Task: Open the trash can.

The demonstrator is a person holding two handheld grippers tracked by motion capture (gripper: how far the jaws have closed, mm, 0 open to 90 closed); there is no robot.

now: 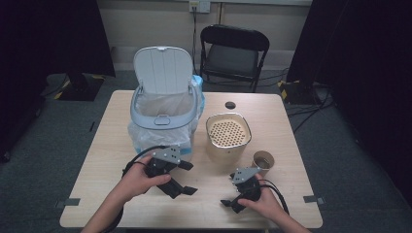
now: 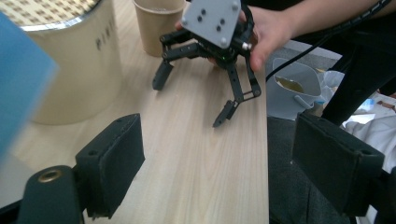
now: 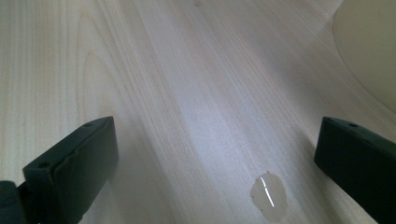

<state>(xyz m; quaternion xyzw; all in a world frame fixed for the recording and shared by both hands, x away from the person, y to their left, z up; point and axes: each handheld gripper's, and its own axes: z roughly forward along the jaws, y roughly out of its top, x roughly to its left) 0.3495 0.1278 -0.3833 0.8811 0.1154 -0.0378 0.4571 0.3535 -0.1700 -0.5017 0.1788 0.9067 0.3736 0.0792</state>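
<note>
Two grippers (image 1: pixel 182 177) (image 1: pixel 232 196), one paper cup (image 1: pixel 263 160)

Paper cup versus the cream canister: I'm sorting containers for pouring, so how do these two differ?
The cream canister is clearly wider and taller than the paper cup. The canister's top is covered by a perforated insert, while the cup's mouth is open. The canister is pale cream and the cup is brown. Both are round and stand upright on the wooden table, close beside each other.
</note>
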